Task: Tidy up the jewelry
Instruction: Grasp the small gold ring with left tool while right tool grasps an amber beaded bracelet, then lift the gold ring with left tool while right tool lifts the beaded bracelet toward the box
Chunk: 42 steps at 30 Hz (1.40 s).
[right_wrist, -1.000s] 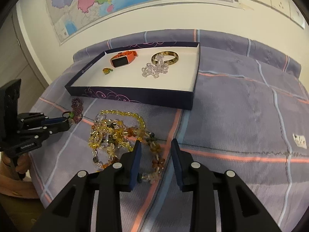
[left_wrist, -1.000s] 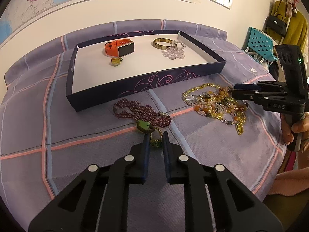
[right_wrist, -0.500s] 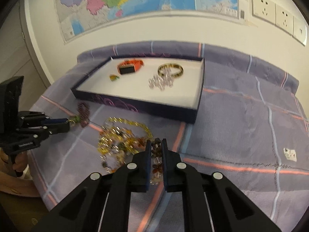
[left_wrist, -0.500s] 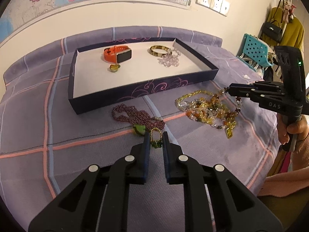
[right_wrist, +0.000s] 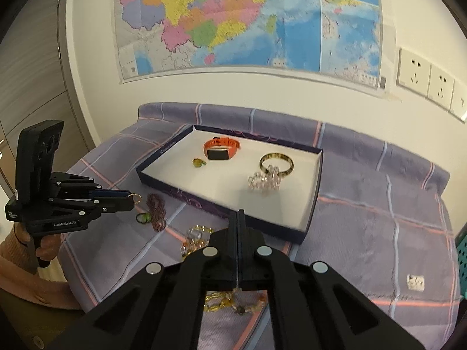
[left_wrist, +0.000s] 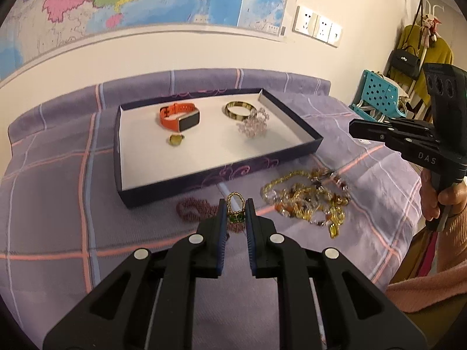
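Trouble could come from tangles. Left gripper (left_wrist: 235,211) pinches the dark red necklace (right_wrist: 156,210) by its gold loop (beads dangle). Right gripper (right_wrist: 237,218), pressed together, lifts the yellow necklace (left_wrist: 306,201); tray (left_wrist: 292,153) waits at 12 o'clock.

Warm even indoor light, soft shadows, strong fisheye bending, slight motion blur

My left gripper (left_wrist: 235,213) is matte black with blue-ribbed pads and silver rivets; my right gripper (left_wrist: 354,125) reads "DAS" in white, and my sleeve (left_wrist: 432,280) is salmon-pink knit
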Tool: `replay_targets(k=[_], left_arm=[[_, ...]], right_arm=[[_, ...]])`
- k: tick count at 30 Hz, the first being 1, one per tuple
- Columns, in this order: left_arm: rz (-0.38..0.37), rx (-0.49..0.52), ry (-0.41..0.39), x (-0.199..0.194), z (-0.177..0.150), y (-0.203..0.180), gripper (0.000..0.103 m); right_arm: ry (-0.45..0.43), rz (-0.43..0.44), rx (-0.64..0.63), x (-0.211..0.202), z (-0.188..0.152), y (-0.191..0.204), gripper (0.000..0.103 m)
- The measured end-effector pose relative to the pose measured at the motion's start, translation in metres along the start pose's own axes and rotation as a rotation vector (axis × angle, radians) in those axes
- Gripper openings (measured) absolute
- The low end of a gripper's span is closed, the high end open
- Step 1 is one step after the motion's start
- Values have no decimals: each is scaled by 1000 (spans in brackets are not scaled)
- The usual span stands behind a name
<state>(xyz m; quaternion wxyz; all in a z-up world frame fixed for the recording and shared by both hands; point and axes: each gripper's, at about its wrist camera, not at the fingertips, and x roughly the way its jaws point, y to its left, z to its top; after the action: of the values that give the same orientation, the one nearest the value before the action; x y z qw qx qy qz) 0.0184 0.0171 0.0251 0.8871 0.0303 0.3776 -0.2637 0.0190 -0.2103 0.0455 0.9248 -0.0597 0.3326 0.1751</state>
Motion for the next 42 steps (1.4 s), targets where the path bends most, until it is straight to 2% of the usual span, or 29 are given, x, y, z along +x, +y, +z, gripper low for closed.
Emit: replay_targets(k=[4, 6, 8, 15, 17, 20, 26, 33, 42], left_arm=[[-4, 7, -1, 2, 1, -1, 13], [-6, 2, 4, 3, -1, 1, 13], [-9, -7, 12, 7, -2, 3, 13], [-9, -17, 26, 12, -5, 5, 13], [-7, -17, 28, 13, -5, 5, 13], [-2, -19, 31, 16, -4, 6, 13], [0, -24, 27, 17, -1, 9, 13], [12, -16, 12, 15, 8, 11, 13], [26, -3, -15, 16, 29, 14, 13]], right_arm=[[37, -20, 21, 9, -4, -11, 1], [81, -37, 42, 20, -13, -20, 18], [124, -57, 55, 31, -24, -27, 24], [237, -74, 80, 60, -53, -43, 27], [227, -68, 82, 60, -55, -43, 27], [223, -67, 72, 61, -56, -42, 9], [201, -62, 71, 53, -50, -38, 8], [90, -39, 9, 21, -20, -17, 8], [28, -29, -50, 14, 10, -4, 7]])
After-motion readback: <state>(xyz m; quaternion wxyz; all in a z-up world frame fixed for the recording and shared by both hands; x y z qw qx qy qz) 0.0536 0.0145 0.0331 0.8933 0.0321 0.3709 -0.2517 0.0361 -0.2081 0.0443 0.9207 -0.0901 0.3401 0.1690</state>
